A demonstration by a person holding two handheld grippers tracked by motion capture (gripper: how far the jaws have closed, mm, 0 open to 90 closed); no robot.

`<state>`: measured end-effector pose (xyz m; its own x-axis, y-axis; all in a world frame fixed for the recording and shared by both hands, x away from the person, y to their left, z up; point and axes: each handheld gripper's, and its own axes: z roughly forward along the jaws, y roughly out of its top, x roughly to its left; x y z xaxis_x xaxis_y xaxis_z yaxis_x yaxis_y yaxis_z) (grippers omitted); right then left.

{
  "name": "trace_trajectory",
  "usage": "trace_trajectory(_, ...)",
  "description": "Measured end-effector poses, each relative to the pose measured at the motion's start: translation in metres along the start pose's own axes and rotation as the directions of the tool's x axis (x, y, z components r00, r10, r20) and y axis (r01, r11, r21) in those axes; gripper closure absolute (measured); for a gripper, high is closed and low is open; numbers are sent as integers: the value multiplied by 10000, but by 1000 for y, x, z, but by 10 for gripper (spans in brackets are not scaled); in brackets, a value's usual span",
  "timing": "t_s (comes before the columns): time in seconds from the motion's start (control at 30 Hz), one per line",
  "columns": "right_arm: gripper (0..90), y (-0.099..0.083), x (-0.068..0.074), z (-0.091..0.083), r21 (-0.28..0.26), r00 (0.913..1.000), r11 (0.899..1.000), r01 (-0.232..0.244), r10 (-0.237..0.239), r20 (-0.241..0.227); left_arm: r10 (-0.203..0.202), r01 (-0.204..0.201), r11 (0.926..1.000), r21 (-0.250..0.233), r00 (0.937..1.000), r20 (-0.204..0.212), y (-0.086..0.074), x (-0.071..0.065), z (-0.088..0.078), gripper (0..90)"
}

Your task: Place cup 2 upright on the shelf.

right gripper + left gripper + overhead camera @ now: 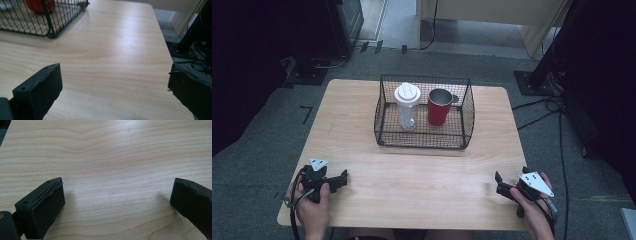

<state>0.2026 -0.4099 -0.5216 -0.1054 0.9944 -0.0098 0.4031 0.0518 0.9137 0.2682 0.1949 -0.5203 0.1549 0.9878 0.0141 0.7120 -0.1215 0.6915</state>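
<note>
A black wire basket [424, 142] stands on the far middle of the wooden table [412, 175]. In it stand a clear bottle with a white lid [407, 106] and, to its right, a red metal cup [439, 107]. My left gripper [341, 180] rests at the near left of the table, open, with bare wood [112, 150] between its jaws. At the near right my right gripper [500, 184] is open too and holds nothing. In the right gripper view, the right gripper [113, 71] faces the basket's corner [50, 27] and the red cup [40, 5] at the top left.
The table's right edge [162, 42] drops to grey floor with cables [552, 107] and a black stand base [532, 80]. Dark equipment stands at the far left [327, 35]. Bare wood lies between the grippers and the basket.
</note>
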Motion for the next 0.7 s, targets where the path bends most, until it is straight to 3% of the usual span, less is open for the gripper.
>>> trace_trajectory(0.2,0,-2,-3,0,1100,9980,9921,597,-615,126,0,0,10000,-9,10000,3,0,0,0,0)
trace_trajectory(0.3,0,-3,-4,1,1784,9965,9806,811,-834,57,-7,7,10000,-1,10000,-3,0,0,0,0)
trace_trajectory(0.47,0,-4,-4,3,2480,9945,9632,1033,-1048,-74,1,-1,10000,-2,10000,0,0,0,0,0)
trace_trajectory(0.6,0,-6,-5,3,2912,9941,9507,1068,-1071,-148,-8,8,10000,-8,10000,0,0,0,0,0)
trace_trajectory(0.7,0,-6,-8,2,3073,9973,9488,739,-712,-198,-5,5,10000,-2,10000,-2,0,0,0,0)
